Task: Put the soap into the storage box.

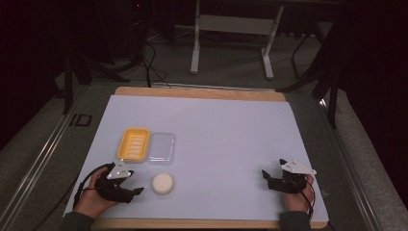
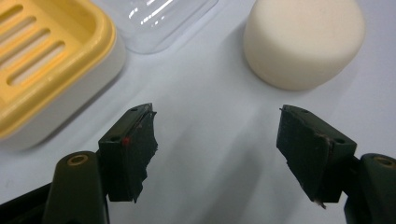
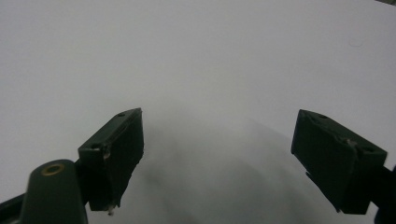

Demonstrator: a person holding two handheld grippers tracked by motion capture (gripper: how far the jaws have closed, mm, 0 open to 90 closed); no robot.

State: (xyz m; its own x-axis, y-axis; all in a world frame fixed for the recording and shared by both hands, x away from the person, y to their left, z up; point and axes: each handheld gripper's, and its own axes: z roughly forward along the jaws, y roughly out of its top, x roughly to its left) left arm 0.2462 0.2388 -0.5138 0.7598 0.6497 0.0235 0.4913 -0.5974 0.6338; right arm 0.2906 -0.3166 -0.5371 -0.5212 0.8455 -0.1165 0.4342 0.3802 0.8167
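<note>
The left gripper sits low at the near left of the table, its jaws parted with only bare white surface between them. The round cream bar of soap lies just beside it on the white paper sheet, apart from the jaw tips and towards the table's middle; in the left gripper view the soap stands ahead and off to the right of the gap, so the coming move probably needs a short swing that way before any closing. The soap is round, so no approach angle is favoured. This hand is much the nearer; the right gripper rests well apart at the near right, jaws wide with nothing in them, as the right gripper view confirms.

Beyond the soap, the yellow slotted plastic soap dish and the clear plastic lid lie side by side, touching or nearly so, long axes running away from the person. The dish stands empty. The sheet's near edge is close behind the soap; ahead and to the right there is plenty of open room.
</note>
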